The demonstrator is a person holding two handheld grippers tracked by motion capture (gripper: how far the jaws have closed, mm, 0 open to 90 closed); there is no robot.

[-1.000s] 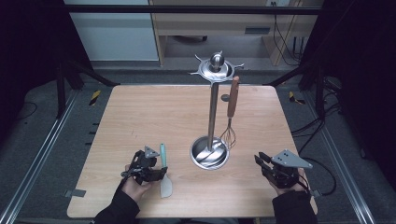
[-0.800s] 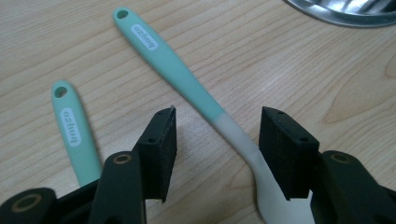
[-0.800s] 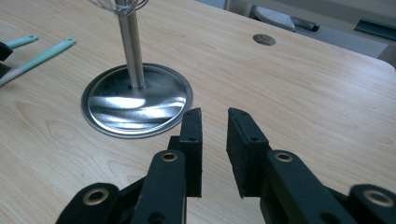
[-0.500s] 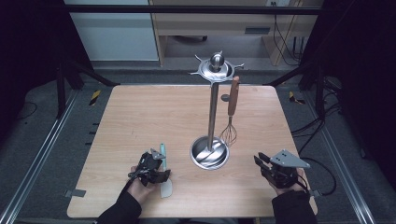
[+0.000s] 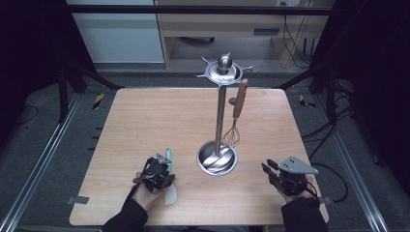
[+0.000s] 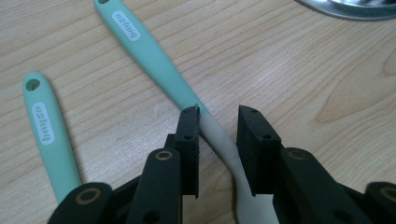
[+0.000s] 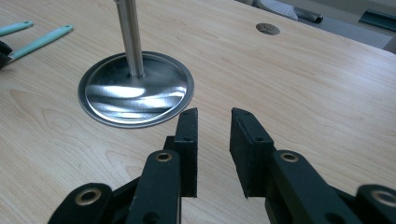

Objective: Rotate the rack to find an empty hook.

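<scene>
A spatula [image 6: 154,60] with a teal handle and a pale blade lies flat on the wooden table [image 5: 159,121]. My left gripper [image 6: 218,116] is open, one jaw on each side of the spatula's neck, with a gap showing on both sides. A second teal handle [image 6: 44,126] lies to its left. In the high view my left gripper [image 5: 162,165] sits at the front left over the spatula [image 5: 168,155]. My right gripper [image 5: 269,167] rests open at the front right, holding nothing; its own view shows the right gripper [image 7: 214,114] just short of the stand's base.
A steel utensil stand [image 5: 221,111] rises from a round base [image 5: 217,158] at the table's middle. A wire whisk [image 5: 239,104] with a wooden handle hangs from its top ring. A small round metal disc [image 7: 265,28] lies flush in the far tabletop.
My left gripper has edged to the right, up to the spatula, and now straddles its neck. My right gripper has barely moved.
</scene>
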